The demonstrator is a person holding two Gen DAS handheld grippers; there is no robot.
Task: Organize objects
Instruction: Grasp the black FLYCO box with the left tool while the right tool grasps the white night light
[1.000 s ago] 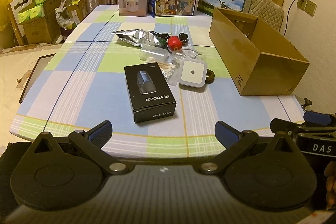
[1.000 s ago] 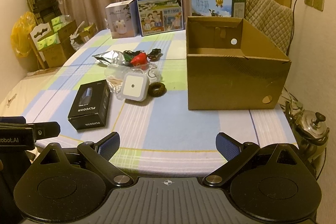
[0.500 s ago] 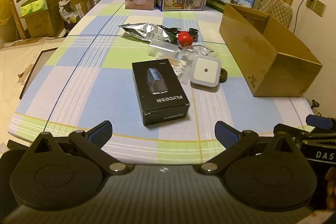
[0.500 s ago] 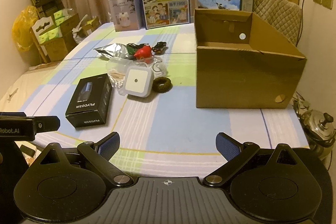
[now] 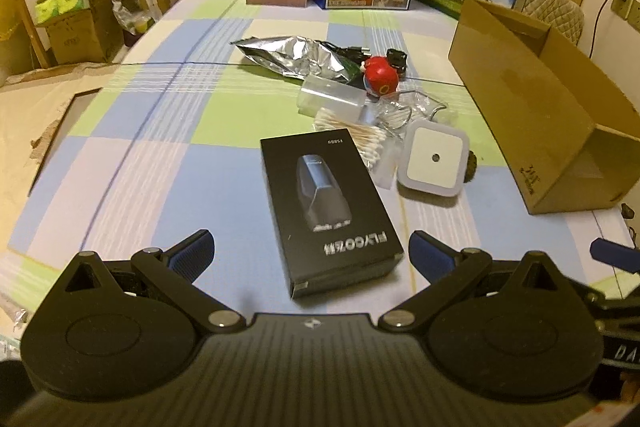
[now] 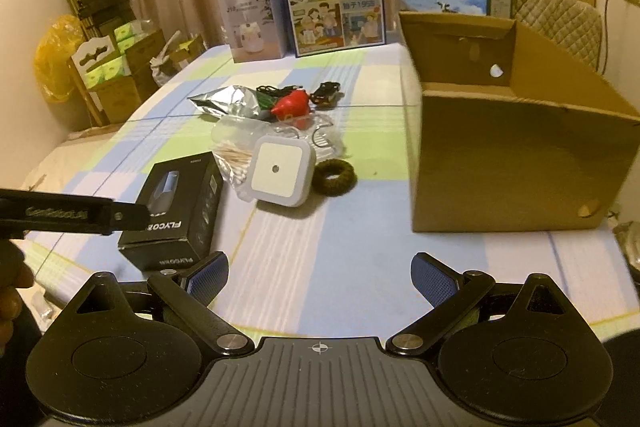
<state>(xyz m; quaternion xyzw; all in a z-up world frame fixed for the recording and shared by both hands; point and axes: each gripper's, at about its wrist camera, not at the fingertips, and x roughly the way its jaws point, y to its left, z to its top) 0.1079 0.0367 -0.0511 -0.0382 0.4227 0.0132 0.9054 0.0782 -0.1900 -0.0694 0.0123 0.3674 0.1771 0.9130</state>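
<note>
The flat black rectangular cardboard carton lies on the checked table just ahead of the left gripper, jaws wide apart; the right gripper is likewise spread, holding nothing. Gripped by its near end only, the carton would likely droop and slip before reaching the open brown cardboard box

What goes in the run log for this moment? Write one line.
left gripper: open, over black box | right gripper: open, empty | cardboard box: open | phase: approach
</note>
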